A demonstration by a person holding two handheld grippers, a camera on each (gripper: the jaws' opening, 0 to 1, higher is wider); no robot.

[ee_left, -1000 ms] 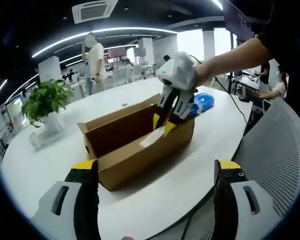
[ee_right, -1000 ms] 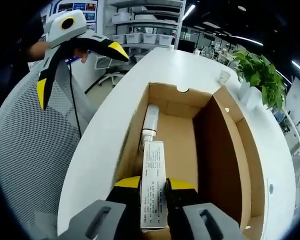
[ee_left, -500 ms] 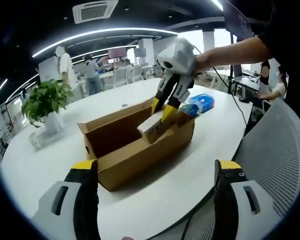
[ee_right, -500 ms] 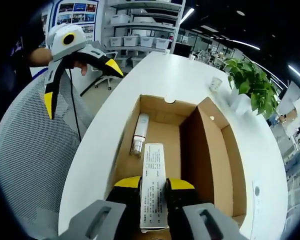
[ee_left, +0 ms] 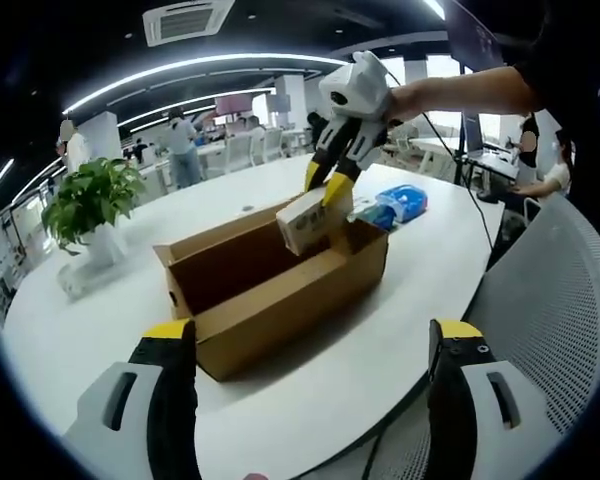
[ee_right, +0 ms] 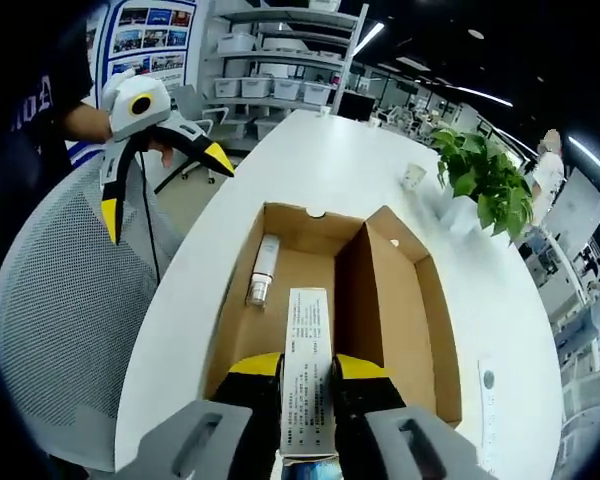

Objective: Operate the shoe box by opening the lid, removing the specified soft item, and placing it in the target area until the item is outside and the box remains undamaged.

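Note:
An open brown shoe box (ee_left: 280, 300) lies on the white table, its lid flap (ee_right: 370, 290) standing upright. My right gripper (ee_right: 308, 365) is shut on a small white printed carton (ee_right: 308, 385), held above the box (ee_right: 280, 330). In the left gripper view that gripper (ee_left: 325, 185) hangs over the box's far end with the carton (ee_left: 305, 220) clear of the rim. A white tube (ee_right: 262, 270) lies on the box floor. My left gripper (ee_left: 310, 400) stands open near the table's edge with nothing between its fingers, and it shows open at the left (ee_right: 165, 192) over a chair.
A potted plant (ee_left: 90, 200) stands at the far left of the table, and a blue packet (ee_left: 400, 205) lies beyond the box. A grey mesh chair (ee_right: 60, 330) sits by the table's edge. People stand in the office behind.
My right gripper has risen with the carton, from inside the box to above its rim. The tube stays on the box floor. My left gripper has held still.

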